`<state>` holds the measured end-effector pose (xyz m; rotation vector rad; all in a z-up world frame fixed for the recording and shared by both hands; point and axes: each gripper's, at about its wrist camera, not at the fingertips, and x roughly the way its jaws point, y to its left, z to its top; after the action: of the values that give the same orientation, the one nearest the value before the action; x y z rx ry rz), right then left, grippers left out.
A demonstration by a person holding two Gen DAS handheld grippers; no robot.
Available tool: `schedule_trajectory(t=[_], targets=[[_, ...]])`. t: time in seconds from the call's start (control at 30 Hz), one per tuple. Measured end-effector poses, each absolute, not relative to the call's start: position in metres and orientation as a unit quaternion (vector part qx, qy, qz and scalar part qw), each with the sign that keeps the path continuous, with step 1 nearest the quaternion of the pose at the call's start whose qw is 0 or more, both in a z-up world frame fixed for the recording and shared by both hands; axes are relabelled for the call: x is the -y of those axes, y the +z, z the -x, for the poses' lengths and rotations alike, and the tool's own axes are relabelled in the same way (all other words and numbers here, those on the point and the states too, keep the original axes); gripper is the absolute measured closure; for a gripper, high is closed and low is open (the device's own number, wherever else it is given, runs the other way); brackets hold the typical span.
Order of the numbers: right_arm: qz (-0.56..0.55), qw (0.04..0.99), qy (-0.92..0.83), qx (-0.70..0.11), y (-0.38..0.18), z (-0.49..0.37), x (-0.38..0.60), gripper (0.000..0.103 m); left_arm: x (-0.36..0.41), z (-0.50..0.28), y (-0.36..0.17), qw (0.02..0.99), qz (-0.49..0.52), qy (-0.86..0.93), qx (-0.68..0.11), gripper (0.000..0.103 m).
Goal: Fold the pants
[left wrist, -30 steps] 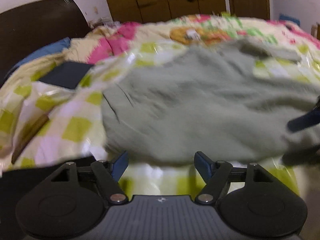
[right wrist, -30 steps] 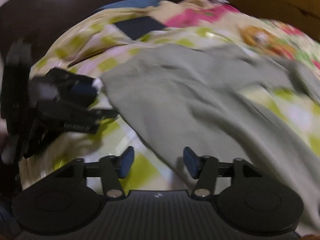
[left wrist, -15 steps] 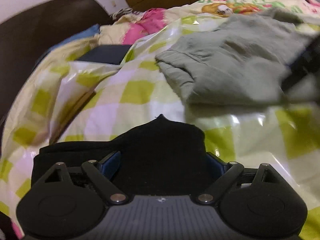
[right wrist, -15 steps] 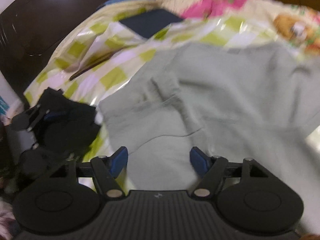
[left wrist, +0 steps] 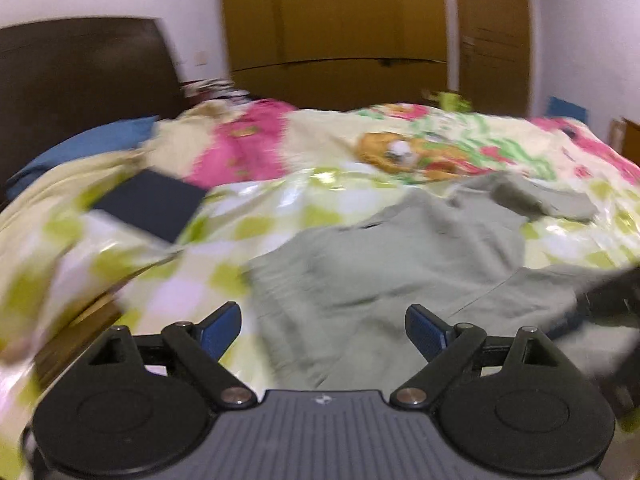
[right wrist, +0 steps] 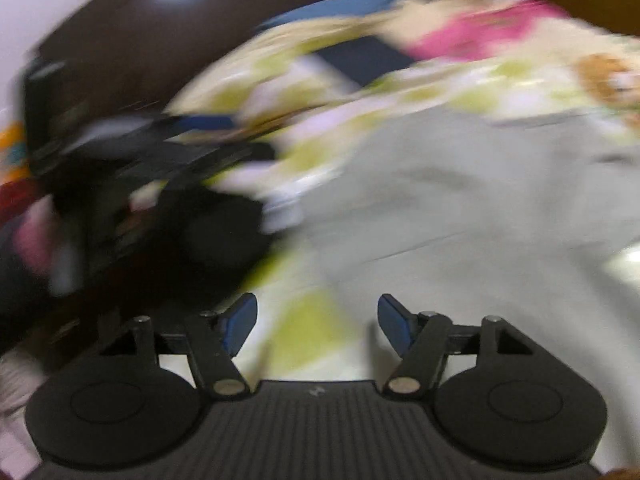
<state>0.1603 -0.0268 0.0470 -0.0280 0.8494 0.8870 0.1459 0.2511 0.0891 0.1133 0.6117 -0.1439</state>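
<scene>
Grey-green pants lie crumpled on a checked green, white and yellow bed cover. My left gripper is open and empty, just above the near left edge of the pants. The right gripper shows blurred at the right edge of the left wrist view. In the right wrist view the pants fill the right half. My right gripper is open and empty over the cover at the near edge of the pants. The left gripper shows there as a dark blur.
A dark flat rectangle lies on the cover at the left. A blue pillow and a dark headboard are behind it. A floral quilt covers the far bed, with wooden wardrobes beyond.
My left gripper has swung up and right, from over a black cloth back to the pants. My right gripper has shifted back off the pants. Both stay open.
</scene>
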Motion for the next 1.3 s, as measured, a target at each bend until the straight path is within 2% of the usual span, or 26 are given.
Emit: schedule_trajectory(t=[0.13, 0.3, 0.43, 0.6, 0.73, 0.87, 0.93, 1.2, 1.3], targets=[[-0.035, 0.806, 0.398, -0.438, 0.025, -0.203, 0.041, 0.033, -0.226, -0.209, 0.081, 0.937, -0.027, -0.132, -0.323, 0.001], [-0.077, 0.736, 0.454, -0.495, -0.002, -0.187, 0.017, 0.032, -0.195, -0.259, 0.046, 0.899, -0.039, -0.161, -0.406, 0.002], [-0.051, 0.662, 0.547, -0.51, 0.007, -0.126, -0.016, 0.031, -0.206, -0.224, 0.016, 0.849, -0.097, -0.169, -0.492, 0.002], [-0.06, 0.648, 0.566, -0.506, 0.027, -0.112, -0.002, 0.032, -0.249, -0.153, 0.026, 0.822, -0.184, -0.107, -0.528, 0.001], [-0.021, 0.697, 0.525, -0.487, 0.047, -0.132, 0.027, 0.031, -0.267, -0.137, 0.053, 0.833, -0.184, -0.072, -0.516, 0.001], [0.025, 0.777, 0.445, -0.444, 0.063, -0.159, 0.056, 0.032, -0.264, -0.164, 0.079, 0.877, -0.135, -0.051, -0.457, 0.001], [0.01, 0.81, 0.394, -0.435, 0.066, -0.185, 0.081, 0.032, -0.254, -0.183, 0.083, 0.894, -0.101, -0.061, -0.433, 0.001], [0.068, 0.911, 0.14, -0.381, 0.056, -0.259, 0.171, 0.032, -0.166, -0.24, 0.055, 0.909, -0.074, -0.146, -0.384, 0.001], [0.076, 0.921, 0.07, -0.374, 0.043, -0.269, 0.213, 0.027, -0.119, -0.245, 0.037, 0.904, -0.092, -0.184, -0.374, 0.001]])
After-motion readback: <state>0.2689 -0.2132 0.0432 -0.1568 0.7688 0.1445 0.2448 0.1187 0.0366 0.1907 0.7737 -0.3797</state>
